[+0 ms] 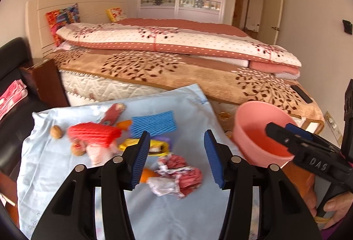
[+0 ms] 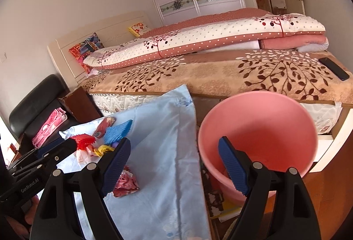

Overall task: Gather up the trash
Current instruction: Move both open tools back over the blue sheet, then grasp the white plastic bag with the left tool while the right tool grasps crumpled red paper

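While both sets of jaws are spread and empty, the left gripper (image 1: 174, 158) is held over crumpled wrappers (image 1: 176, 176) on a pale blue cloth (image 1: 66, 173). Right of that cloth, the right gripper (image 2: 174, 165) is aimed at a pink bucket's (image 2: 275, 121) near rim.

The right gripper (image 2: 174, 162) gapes empty over the light blue cloth's (image 2: 167, 129) right edge, beside the pink basin (image 2: 260, 121).

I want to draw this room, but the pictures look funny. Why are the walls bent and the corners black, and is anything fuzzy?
Left wrist view: a fisheye lens bends the walls and blackens the corners; the red foam net is smeared by motion blur, and daylight is soft. Right wrist view: the same bending and dark corners, but the pink bucket and the bed look sharper.
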The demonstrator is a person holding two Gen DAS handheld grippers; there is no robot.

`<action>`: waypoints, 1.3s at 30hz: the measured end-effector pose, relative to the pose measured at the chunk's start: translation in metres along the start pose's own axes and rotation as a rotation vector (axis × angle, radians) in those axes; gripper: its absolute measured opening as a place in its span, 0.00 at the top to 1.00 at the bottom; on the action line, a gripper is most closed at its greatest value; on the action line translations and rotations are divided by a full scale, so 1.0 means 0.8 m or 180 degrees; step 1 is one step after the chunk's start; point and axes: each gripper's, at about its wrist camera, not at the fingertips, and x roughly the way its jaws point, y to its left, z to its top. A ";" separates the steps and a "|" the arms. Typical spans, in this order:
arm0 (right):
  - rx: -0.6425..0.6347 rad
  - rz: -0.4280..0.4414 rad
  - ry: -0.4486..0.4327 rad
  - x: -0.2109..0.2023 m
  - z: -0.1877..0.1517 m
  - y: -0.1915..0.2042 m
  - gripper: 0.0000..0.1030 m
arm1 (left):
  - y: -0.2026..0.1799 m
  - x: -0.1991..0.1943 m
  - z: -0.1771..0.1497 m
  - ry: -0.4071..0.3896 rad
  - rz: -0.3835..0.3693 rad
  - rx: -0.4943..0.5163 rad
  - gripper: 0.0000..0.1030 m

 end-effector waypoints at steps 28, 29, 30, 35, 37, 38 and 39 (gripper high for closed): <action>-0.0493 0.0473 0.0779 0.090 -0.046 0.079 0.44 | 0.138 0.051 -0.047 0.0425 0.0472 -0.0553 0.50; -0.0500 0.0478 0.0802 0.092 -0.046 0.080 0.44 | 0.139 0.059 -0.046 0.0449 0.0470 -0.0551 0.50; -0.0503 0.0484 0.0823 0.095 -0.047 0.081 0.44 | 0.139 0.066 -0.045 0.0469 0.0485 -0.0541 0.50; -0.0507 0.0551 0.0987 0.111 -0.050 0.083 0.43 | 0.148 0.097 -0.044 0.0621 0.0603 -0.0520 0.50; -0.0515 0.0561 0.1040 0.118 -0.052 0.085 0.42 | 0.151 0.104 -0.046 0.0673 0.0618 -0.0530 0.51; -0.0520 0.0567 0.1068 0.122 -0.053 0.087 0.42 | 0.153 0.105 -0.046 0.0684 0.0601 -0.0545 0.60; -0.0531 0.0578 0.1101 0.126 -0.054 0.089 0.42 | 0.154 0.107 -0.047 0.0699 0.0570 -0.0556 0.70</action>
